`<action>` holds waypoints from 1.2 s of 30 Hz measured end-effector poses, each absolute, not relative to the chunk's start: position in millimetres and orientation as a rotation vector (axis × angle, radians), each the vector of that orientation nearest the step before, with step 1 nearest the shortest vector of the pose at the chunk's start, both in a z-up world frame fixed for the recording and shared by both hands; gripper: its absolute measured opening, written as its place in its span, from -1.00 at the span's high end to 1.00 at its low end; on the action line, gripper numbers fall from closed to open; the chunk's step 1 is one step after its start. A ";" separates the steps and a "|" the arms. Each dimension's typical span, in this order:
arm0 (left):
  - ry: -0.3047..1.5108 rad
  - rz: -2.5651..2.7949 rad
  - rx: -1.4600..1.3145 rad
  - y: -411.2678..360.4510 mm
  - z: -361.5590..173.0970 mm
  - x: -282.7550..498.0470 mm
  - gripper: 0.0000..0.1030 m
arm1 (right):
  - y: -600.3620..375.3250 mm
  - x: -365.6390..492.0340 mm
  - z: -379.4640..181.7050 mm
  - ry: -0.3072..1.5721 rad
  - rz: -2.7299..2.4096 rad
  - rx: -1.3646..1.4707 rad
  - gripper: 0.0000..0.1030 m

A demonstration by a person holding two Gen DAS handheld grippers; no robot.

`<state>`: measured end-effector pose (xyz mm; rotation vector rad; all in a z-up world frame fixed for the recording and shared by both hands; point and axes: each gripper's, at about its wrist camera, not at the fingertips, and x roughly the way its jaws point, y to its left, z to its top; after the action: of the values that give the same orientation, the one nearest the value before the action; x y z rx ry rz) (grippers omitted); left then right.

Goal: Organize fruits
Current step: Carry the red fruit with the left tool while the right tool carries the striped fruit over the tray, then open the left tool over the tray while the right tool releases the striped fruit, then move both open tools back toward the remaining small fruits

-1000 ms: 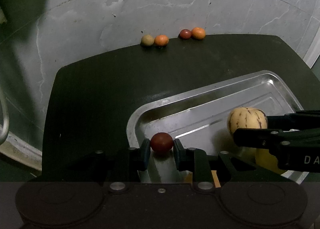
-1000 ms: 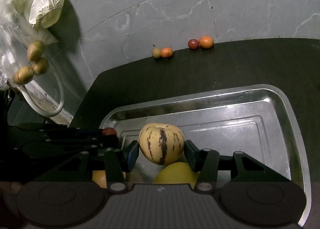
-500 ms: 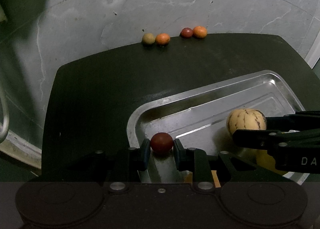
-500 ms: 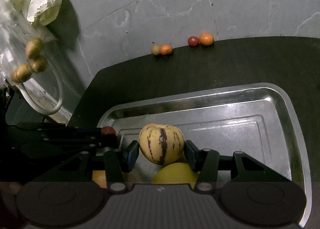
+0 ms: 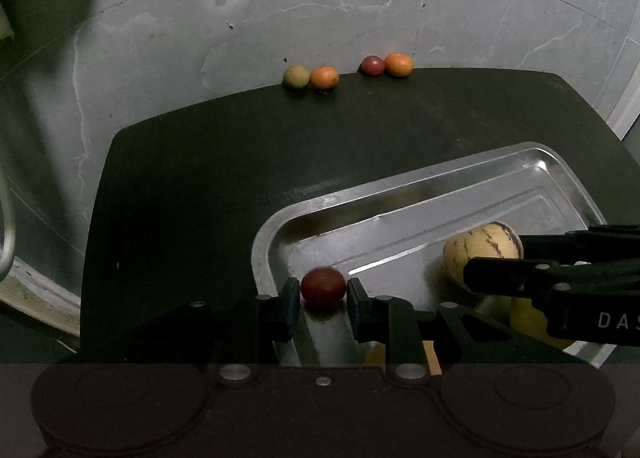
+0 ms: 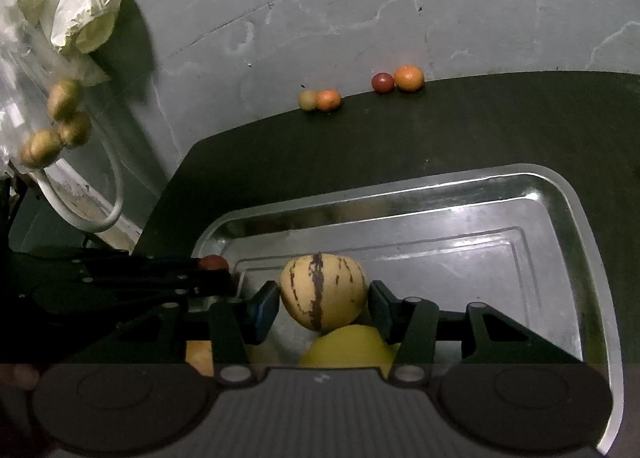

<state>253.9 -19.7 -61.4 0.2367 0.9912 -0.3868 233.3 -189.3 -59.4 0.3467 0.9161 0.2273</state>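
Over the near-left corner of a steel tray [image 5: 400, 194] on a dark table [image 5: 200, 178], the left gripper [image 5: 323, 292] has its fingers clamped on one dark red fruit [image 5: 323, 288]. The right gripper [image 6: 323, 304], beside it, is clamped on one striped melon [image 6: 323, 292] directly above a yellow fruit [image 6: 348, 346] in the tray. Four small fruits [image 5: 348, 70] line the table's far edge.

Cream, purple-striped melon [image 6: 322, 291]; dark red fruit [image 5: 323, 287].
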 end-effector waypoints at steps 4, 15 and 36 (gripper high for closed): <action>0.982 -0.395 0.228 -17.5 -58.4 251.4 0.35 | -190.1 228.9 -55.9 0.904 0.214 0.346 -0.08; 0.936 -0.412 0.191 -2.8 -38.5 236.2 -0.18 | -190.6 196.9 -37.6 0.864 0.154 0.300 -0.54; 0.921 -0.330 0.118 69.2 -23.0 203.6 -0.99 | -161.2 129.6 -15.9 0.962 -0.046 0.128 -0.99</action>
<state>203.6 69.2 -23.0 0.1178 0.9207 -0.3299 129.6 -161.2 -15.9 0.1279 0.9624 -0.0464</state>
